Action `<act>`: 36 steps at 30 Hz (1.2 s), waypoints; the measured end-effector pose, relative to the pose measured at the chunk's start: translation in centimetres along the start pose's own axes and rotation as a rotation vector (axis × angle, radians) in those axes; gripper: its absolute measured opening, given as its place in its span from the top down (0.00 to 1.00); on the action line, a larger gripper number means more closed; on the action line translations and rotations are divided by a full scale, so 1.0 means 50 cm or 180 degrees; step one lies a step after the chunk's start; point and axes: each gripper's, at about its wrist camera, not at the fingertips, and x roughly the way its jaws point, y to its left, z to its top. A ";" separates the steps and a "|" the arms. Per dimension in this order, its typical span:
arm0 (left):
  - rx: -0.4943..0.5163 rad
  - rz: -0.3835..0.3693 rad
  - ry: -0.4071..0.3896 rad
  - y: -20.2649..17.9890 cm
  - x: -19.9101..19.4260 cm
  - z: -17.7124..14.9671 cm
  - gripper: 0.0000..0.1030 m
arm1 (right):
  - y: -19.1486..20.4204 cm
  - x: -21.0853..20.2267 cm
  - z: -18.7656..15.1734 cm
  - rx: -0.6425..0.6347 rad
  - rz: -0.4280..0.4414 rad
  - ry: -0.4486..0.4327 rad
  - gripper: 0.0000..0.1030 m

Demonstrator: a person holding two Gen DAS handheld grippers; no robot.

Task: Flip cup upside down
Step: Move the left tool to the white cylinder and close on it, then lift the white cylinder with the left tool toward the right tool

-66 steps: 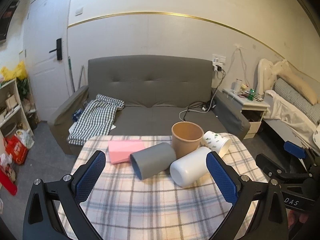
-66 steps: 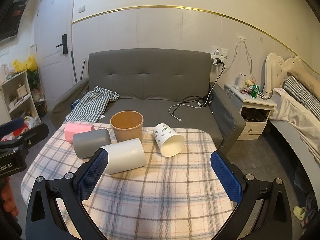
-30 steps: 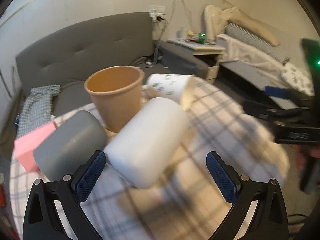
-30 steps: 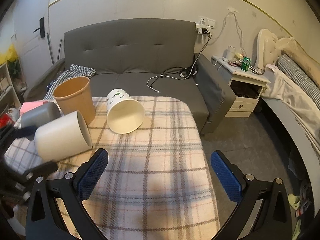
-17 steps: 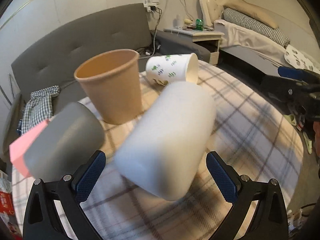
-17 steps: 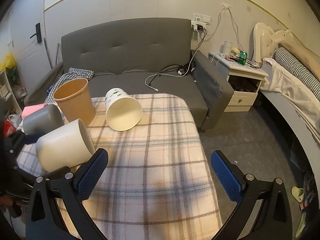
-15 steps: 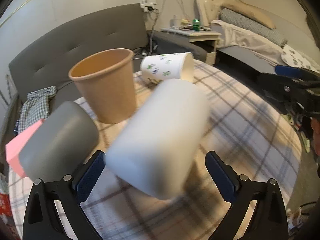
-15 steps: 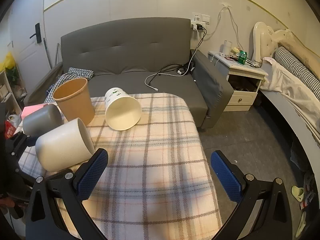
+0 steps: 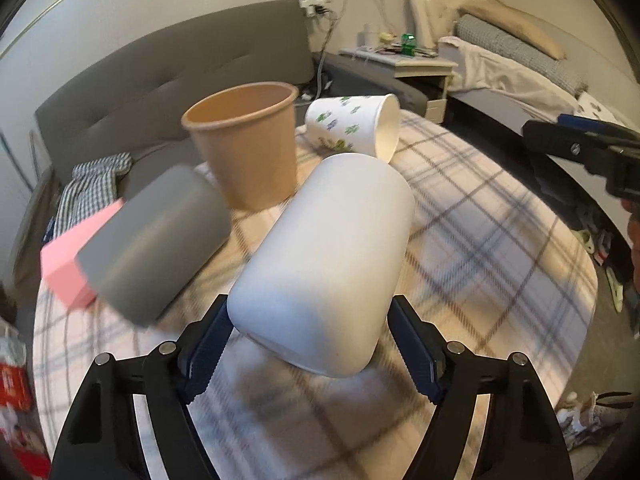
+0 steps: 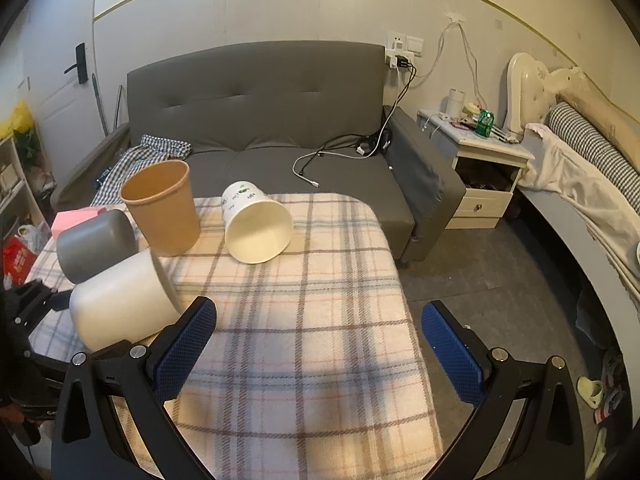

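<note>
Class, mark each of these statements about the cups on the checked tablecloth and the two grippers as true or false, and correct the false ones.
1. The left gripper has its fingers on either side of the white cup. True.
2. The white cup stands upright on its base. False: it lies on its side, its open mouth pointing away from the left gripper.
3. The brown paper cup stands with its mouth up. True.
4. The right gripper is shut on the patterned cup. False: it is open, holds nothing, and that cup lies apart from it on the tablecloth.
5. The grey cup lies on its side. True.
</note>
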 end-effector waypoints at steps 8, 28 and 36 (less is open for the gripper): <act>-0.0792 0.0238 0.0219 0.022 -0.046 -0.045 0.24 | -0.002 -0.072 -0.005 -0.0064 -0.0100 -0.0089 0.00; -0.1245 0.0073 0.0117 -0.041 -0.057 -0.027 0.21 | -0.052 -0.138 -0.044 -0.0116 -0.0339 -0.0034 0.00; -0.0884 0.0218 -0.0333 -0.026 -0.149 -0.022 0.15 | -0.007 -0.140 -0.033 -0.0107 -0.0139 -0.0035 0.00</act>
